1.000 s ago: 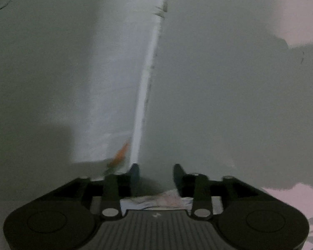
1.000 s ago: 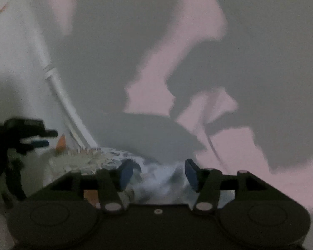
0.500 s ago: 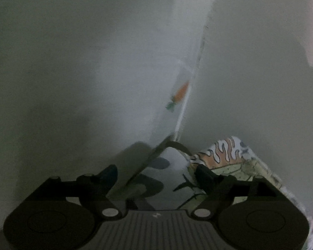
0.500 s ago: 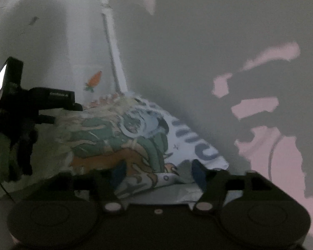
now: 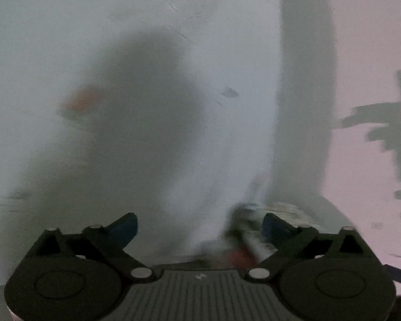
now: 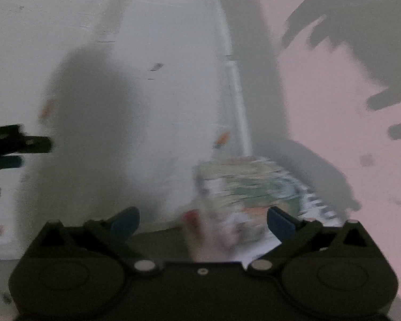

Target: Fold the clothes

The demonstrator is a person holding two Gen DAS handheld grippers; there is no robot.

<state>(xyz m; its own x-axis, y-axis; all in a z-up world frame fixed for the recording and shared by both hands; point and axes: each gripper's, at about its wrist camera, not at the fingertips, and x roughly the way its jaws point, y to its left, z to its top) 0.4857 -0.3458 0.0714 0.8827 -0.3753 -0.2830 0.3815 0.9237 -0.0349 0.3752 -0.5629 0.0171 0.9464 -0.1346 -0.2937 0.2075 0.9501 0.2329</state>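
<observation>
The folded white garment with a green and orange cartoon print (image 6: 250,187) lies blurred on the pale sheet, just ahead of my right gripper (image 6: 203,220) and toward its right finger. That gripper's jaws are opening wide, pads off the cloth. My left gripper (image 5: 199,226) is opening wide too, nothing pinched; the garment's edge (image 5: 278,208) sits by its right blue pad (image 5: 271,224).

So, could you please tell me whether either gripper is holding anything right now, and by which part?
Nothing is held: both the left gripper and the right gripper have opening jaws, clear of the printed garment.
</observation>
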